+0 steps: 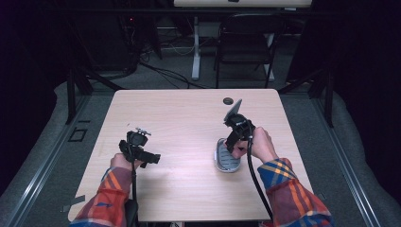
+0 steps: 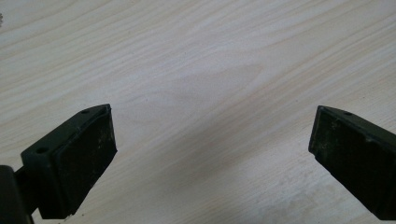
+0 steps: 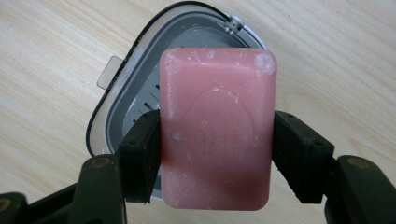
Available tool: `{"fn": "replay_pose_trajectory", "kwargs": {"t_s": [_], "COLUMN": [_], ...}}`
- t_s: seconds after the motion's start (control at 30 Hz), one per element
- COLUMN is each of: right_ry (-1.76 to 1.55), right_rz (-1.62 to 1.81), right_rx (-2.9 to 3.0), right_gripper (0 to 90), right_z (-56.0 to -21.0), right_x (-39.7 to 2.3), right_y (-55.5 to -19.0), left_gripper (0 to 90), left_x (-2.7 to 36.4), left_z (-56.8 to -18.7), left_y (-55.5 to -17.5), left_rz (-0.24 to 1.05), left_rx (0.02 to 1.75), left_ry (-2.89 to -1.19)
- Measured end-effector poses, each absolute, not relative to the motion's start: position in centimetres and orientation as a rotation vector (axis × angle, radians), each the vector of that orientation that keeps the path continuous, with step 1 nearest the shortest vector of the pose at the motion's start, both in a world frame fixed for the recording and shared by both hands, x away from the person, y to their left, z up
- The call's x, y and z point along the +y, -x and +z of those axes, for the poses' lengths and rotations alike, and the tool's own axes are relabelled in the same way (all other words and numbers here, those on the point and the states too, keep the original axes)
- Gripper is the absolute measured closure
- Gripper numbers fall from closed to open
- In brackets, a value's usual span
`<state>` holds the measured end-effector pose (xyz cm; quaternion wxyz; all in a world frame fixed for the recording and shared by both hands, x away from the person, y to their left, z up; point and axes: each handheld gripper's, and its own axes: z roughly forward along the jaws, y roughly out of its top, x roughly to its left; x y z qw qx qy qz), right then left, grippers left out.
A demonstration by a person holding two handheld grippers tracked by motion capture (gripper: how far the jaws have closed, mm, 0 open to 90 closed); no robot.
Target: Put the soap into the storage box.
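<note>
Pink soap bar (image 3: 215,128), clamped by its two long sides between the jaws of the right hand-held gripper (image 3: 215,154). Embossed oval with lettering on the bar's face, too worn and blurred to read. Bar hangs right above the soap dish (image 3: 116,107), not touching it as far as I can tell. Dish: white rim, grey slotted insert, small tab on one side, sits flat on the counter (image 1: 179,118).

From the high view, the right hand-held gripper (image 1: 235,142) is tilted down over the soap dish (image 1: 227,161), grey three-cornered plate sticking up behind it, black cable trailing back past the plaid sleeve (image 1: 288,189).

Left hand-held gripper (image 1: 151,157): well to the left of the dish, low over bare wood, jaws released and spread wide, nothing between them. Left gripper view confirms it, just the two black pads (image 2: 84,163) and pale grain of the counter (image 2: 210,70).

Counter is light wood laminate, small round cable hole (image 1: 228,100) at the far edge beyond the dish. No other items on the counter near the dish.

Room is dark. Grey carpet floor (image 1: 312,113) around the counter. Black folding chair (image 1: 246,45) past the far edge, behind the dish. White desk leg (image 1: 195,47) beside the chair, loose cables (image 1: 161,71) on the floor left of it. Black frame struts (image 1: 75,85) on both sides.

Nothing blocks the path between bar and dish.
</note>
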<state>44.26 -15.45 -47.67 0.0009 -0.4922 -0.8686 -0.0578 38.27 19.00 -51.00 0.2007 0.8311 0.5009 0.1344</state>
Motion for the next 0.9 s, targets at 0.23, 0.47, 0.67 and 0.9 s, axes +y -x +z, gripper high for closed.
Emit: {"fn": "replay_pose_trajectory", "kwargs": {"t_s": [0.23, 0.47, 0.67, 0.9], "right_ry": [1.593, 1.6, 1.632, 1.607], "right_rz": [-0.15, -0.086, -0.105, -0.115], "right_rx": [-2.732, -2.736, -2.695, -2.673], "right_gripper": [36.9, 36.9, 36.8, 36.3], "right_z": [-48.4, -48.7, -49.0, -48.9], "right_x": [-14.4, -13.8, -13.9, -13.8], "right_y": [-44.2, -44.4, -44.4, -44.2], "left_gripper": [0.7, 0.7, 0.7, 0.7], "left_x": [19.0, 19.0, 19.0, 18.9], "left_z": [-51.0, -51.0, -51.0, -51.0], "left_y": [-38.2, -38.2, -38.2, -38.2], "left_rz": [0.372, 0.369, 0.369, 0.368], "left_rx": [1.391, 1.389, 1.387, 1.384], "left_ry": [-2.324, -2.326, -2.326, -2.329]}}
